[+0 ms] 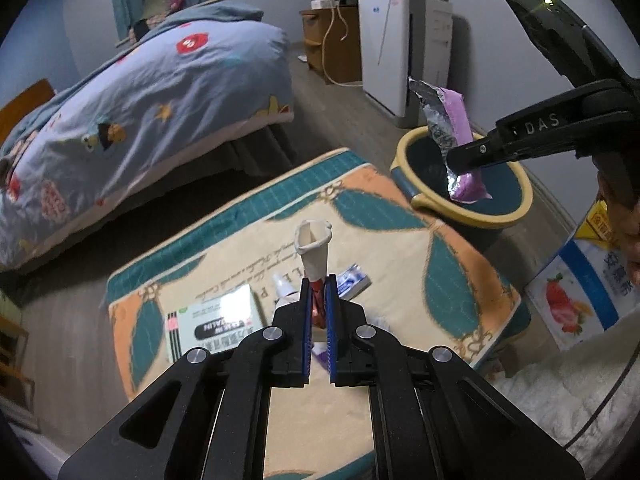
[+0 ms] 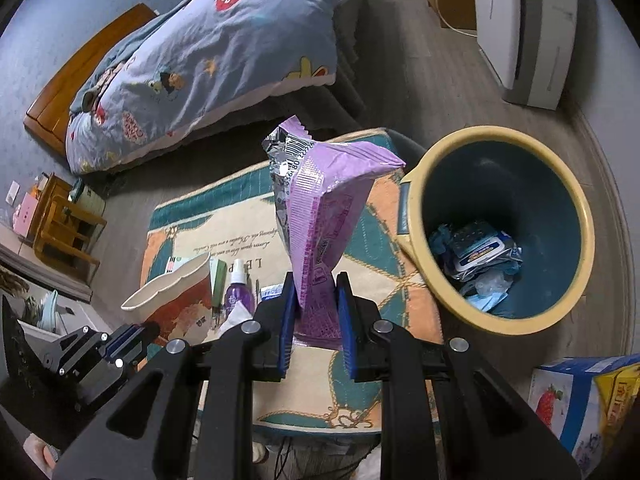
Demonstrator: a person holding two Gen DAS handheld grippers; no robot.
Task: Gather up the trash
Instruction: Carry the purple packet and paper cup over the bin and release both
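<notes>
1. Where the far left of the left wrist view begins, a bed with a blue cartoon-print duvet [image 1: 132, 120] stands on the grey floor, well apart from the low table.
2. On the patterned table cover [image 1: 400, 240] lie a white and green carton [image 1: 216, 322], a small tube and a blue and white packet [image 1: 354, 278].
3. The left gripper [image 1: 319, 304] has its blue-padded jaws pressed together on the base of a crushed paper cup [image 1: 314, 248], which stands up from them above the table.
4. In the right wrist view a purple spray bottle [image 2: 239, 290] stands on the table just beside that cup.
5. The right gripper [image 2: 316, 312] is narrowly closed on a purple foil snack wrapper [image 2: 320, 208], held upright; in the left wrist view the wrapper hangs over the bin's mouth.
6. The yellow-rimmed teal waste bin [image 2: 576, 208] sits right of the table, with wrappers and blue scraps at its bottom.
7. Further right, a strawberry-printed carton [image 2: 568, 396] stands near the bin.
</notes>
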